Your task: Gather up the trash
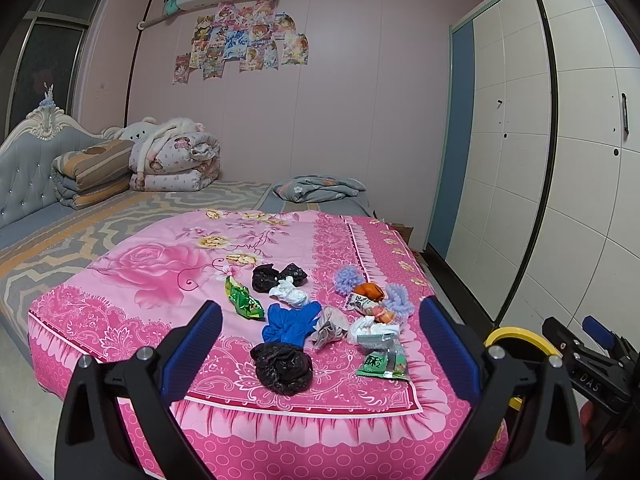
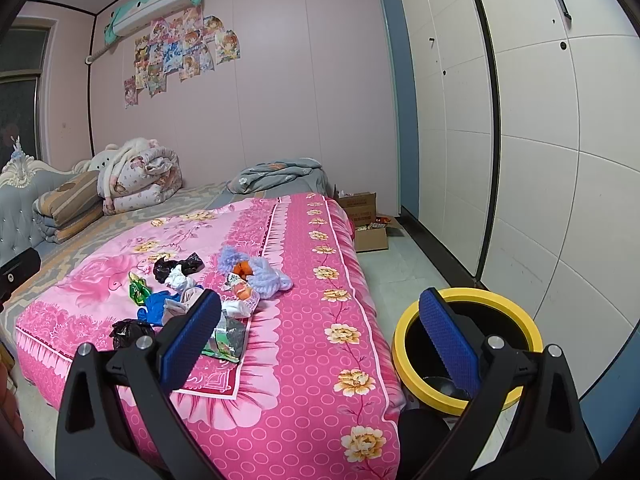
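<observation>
Several pieces of trash lie near the foot of the pink bedspread (image 1: 152, 272): a black crumpled bag (image 1: 282, 366), a blue glove (image 1: 288, 322), a green wrapper (image 1: 244, 300), white tissue (image 1: 289, 294) and a green-white packet (image 1: 384, 364). My left gripper (image 1: 320, 344) is open, held short of the pile with nothing between its fingers. My right gripper (image 2: 320, 332) is open too, over the bed's right edge. A yellow-rimmed bin (image 2: 468, 340) with a black inside stands on the floor right of the bed; its rim (image 1: 516, 338) shows in the left wrist view.
Purple fluffy items (image 1: 394, 300) and an orange thing (image 1: 370, 291) sit at the pile's right. Folded quilts (image 1: 176, 160) lie by the headboard. Cardboard boxes (image 2: 366, 220) stand on the floor past the bed. White wardrobe doors (image 2: 540, 140) line the right wall.
</observation>
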Demonstrator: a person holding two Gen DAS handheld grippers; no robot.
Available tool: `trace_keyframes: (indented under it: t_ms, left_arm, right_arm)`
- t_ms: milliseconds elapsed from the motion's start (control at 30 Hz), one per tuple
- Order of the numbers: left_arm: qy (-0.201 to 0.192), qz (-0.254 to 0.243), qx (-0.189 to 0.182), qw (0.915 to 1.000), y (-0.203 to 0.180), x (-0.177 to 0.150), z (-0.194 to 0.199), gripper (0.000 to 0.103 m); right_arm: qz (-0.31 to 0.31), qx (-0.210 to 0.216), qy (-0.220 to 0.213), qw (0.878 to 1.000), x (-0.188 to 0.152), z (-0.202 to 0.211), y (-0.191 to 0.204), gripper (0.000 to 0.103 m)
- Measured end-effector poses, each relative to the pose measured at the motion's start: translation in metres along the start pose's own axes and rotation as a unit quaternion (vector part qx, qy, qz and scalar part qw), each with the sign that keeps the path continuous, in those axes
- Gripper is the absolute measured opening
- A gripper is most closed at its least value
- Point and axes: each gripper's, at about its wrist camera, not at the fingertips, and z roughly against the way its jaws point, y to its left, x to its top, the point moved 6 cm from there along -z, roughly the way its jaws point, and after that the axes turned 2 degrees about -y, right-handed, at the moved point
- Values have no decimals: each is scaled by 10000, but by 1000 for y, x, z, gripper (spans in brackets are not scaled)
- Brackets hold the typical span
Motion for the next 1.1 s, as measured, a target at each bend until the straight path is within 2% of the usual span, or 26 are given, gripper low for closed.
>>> trace_keyframes:
  t_ms: [1100]
  left_arm:
    - [7,20,0,10000,0,-5,0,95]
  right_arm:
    - [-24,-26,111,9999,-7,-4,2,95]
